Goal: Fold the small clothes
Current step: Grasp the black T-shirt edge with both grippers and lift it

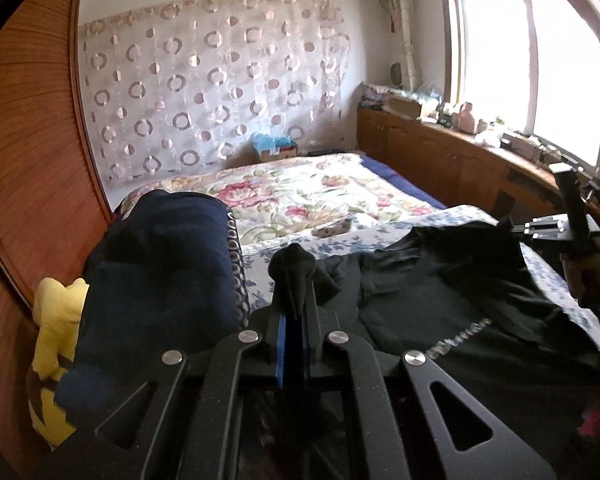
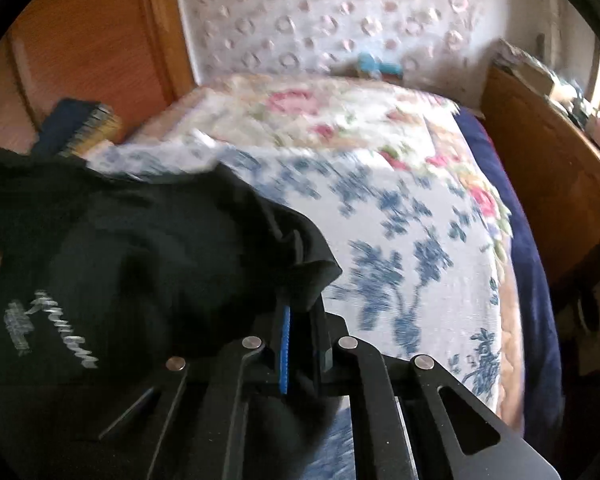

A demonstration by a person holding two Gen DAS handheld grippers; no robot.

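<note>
A black T-shirt point(image 1: 452, 304) with pale lettering lies across the blue-flowered sheet point(image 2: 400, 240) on the bed. My left gripper point(image 1: 294, 280) is shut on a bunched corner of the shirt and holds it up. My right gripper point(image 2: 300, 276) is shut on another edge of the black T-shirt point(image 2: 140, 248), lifted off the sheet. The right gripper also shows in the left wrist view point(image 1: 512, 226) at the shirt's far right edge. The right wrist view is blurred.
A dark blue folded garment point(image 1: 160, 280) and a yellow cloth point(image 1: 56, 344) sit left. A rose-patterned quilt point(image 1: 300, 192) covers the far bed. A wooden wardrobe point(image 1: 28, 160) stands left, and a wooden cabinet point(image 1: 440, 160) with clutter runs under the window.
</note>
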